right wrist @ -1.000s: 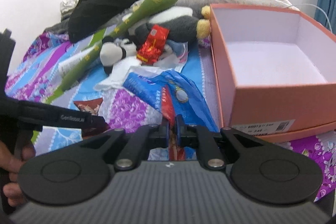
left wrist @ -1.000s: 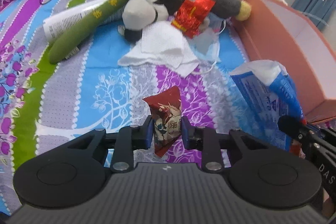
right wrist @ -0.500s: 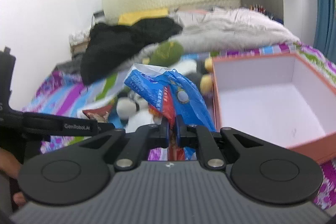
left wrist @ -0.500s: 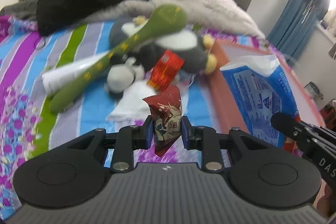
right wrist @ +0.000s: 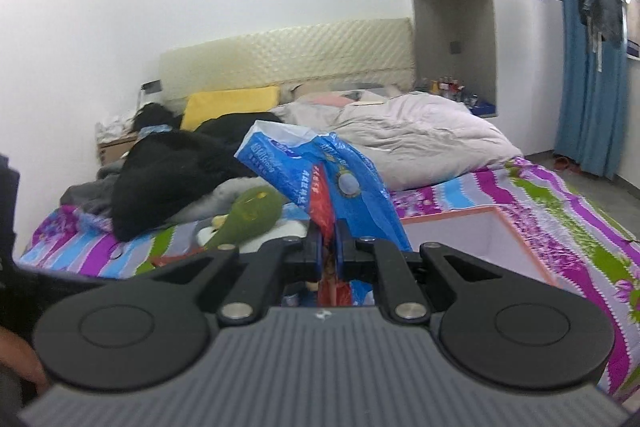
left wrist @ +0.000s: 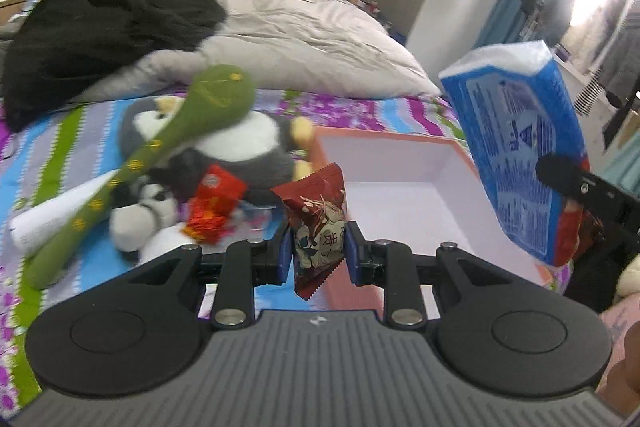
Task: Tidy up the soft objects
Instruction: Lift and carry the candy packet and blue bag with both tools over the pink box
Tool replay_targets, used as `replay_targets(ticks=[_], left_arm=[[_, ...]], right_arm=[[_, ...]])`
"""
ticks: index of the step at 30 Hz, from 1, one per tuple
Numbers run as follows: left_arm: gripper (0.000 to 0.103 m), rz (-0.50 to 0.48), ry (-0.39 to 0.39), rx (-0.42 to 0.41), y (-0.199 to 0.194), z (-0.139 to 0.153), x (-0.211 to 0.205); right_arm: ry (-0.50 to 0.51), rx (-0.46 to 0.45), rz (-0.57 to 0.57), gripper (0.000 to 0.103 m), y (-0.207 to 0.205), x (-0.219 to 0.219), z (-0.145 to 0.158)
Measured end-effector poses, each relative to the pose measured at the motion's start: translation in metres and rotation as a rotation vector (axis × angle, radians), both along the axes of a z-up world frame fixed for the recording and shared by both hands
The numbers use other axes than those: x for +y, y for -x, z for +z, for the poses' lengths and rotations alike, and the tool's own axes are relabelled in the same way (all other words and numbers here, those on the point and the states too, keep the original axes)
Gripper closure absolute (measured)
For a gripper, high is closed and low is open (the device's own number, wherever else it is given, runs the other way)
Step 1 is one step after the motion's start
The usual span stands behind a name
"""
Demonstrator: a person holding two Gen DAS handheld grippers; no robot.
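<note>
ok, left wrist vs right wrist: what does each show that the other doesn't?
Left wrist only: the left gripper shut on a dark red snack packet, a red foil packet and a white tube by the panda plush.
Right wrist only: the right gripper pinching the blue tissue pack, seen from behind.
Both: the tissue pack, pink box, green plush, black clothes, grey duvet.

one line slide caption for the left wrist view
Left claw grips a red snack packet above the open pink box.
</note>
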State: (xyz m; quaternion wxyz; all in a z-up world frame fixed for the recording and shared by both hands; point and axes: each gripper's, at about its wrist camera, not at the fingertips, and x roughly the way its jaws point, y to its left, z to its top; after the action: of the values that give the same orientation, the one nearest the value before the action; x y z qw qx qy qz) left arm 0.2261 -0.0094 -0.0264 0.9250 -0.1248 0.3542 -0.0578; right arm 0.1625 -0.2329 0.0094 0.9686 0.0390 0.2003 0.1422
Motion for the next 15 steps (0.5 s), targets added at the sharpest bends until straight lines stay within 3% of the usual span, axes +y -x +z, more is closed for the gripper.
replay_targets(ticks=[6, 15], left_arm=[[0.072, -0.097, 0.006, 0.059, -0.038, -0.01, -0.044], [0.072, -0.202, 0.005, 0.176, -0.084, -0.038, -0.1]], right_arm=[[0.005, 0.124, -0.066, 0.092, -0.035, -0.035, -0.016], [0.021, 0.318, -0.166, 0.092, -0.083, -0.086, -0.064]])
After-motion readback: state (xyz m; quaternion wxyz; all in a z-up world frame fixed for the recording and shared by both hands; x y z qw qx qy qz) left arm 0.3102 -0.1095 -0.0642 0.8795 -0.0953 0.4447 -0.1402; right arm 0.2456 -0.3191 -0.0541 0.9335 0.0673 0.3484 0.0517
